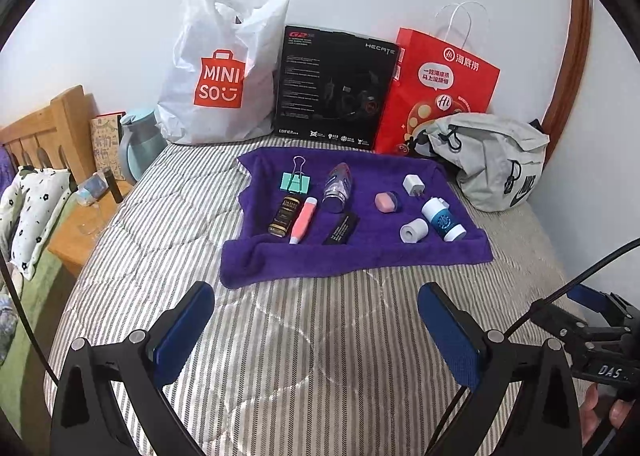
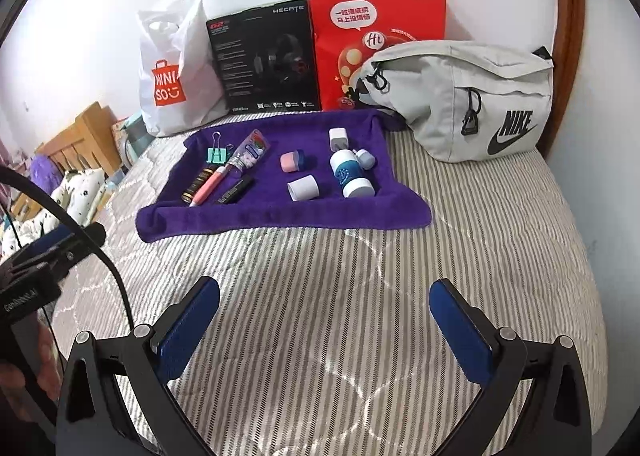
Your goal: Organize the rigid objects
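Holding: I keep both grippers low over the striped bed, short of the towel (image 1: 352,256); left gripper (image 1: 316,332) spread, nothing between its pads; right gripper (image 2: 324,328) likewise spread and bare.
Items: all lie on the towel, none in a bag.
Left group: clip (image 1: 295,180), brown bottle (image 1: 285,215), pink pen (image 1: 303,219), clear bottle (image 1: 337,187), black stick (image 1: 341,230), close together, roughly parallel.
Right group: pink case (image 1: 386,201), charger (image 1: 414,185), white roll (image 1: 414,231), blue-white bottle (image 1: 442,219), loosely spread.
Progress: I judge this fits either a sorted layout or a set awaiting sorting; the pictures do not settle which.
Left view only: bedside table with kettle (image 1: 136,143) and the right gripper's body at the edge.
Right view only: whole grey pouch (image 2: 464,95), and a small white cap touching the blue-white bottle.
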The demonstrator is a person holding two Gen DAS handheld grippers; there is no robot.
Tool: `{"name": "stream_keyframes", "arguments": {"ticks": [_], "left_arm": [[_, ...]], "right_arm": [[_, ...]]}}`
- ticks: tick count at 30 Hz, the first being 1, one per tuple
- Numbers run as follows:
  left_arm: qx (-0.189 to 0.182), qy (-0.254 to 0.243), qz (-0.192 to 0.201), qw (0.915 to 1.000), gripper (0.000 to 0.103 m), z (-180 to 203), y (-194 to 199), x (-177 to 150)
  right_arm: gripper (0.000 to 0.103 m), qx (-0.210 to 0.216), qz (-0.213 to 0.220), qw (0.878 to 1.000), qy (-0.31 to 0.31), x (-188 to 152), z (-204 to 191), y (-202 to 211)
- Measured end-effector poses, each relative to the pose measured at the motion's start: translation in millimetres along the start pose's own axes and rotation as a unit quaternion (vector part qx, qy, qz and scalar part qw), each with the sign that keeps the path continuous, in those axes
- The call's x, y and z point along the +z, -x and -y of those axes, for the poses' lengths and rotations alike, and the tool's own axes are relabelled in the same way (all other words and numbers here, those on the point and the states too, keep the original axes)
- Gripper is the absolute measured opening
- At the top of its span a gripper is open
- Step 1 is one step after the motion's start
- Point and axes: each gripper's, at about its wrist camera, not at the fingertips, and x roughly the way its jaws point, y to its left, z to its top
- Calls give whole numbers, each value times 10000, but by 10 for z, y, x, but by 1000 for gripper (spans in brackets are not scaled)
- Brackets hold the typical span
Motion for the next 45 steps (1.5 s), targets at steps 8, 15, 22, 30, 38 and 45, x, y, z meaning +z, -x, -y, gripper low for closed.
{"name": "stream_keyframes", "arguments": {"ticks": [8, 15, 22, 30, 38, 45], "left_arm": [[131, -254, 24, 9996, 103, 88, 37, -28], [167, -328, 1, 9993, 103, 122, 43, -29], [165, -381, -31, 9991, 103, 133, 26, -42], [165, -389, -85, 9991, 103, 119, 6, -31], [176, -366, -97, 9991, 103, 98, 0, -40], [188, -361, -100, 9991, 103, 87, 8, -45]], "right_arm": [[103, -6, -16, 10000, 56, -48, -38, 41], [103, -97, 1, 9999, 45, -30, -11, 80], [103, -142, 49, 9999, 29, -21, 6, 126], [103, -195, 43, 9998, 52, -8, -13, 133], [103, -210, 12, 9998, 65, -14, -23, 128], [103, -213, 34, 9997, 82, -19, -26, 148]]}}
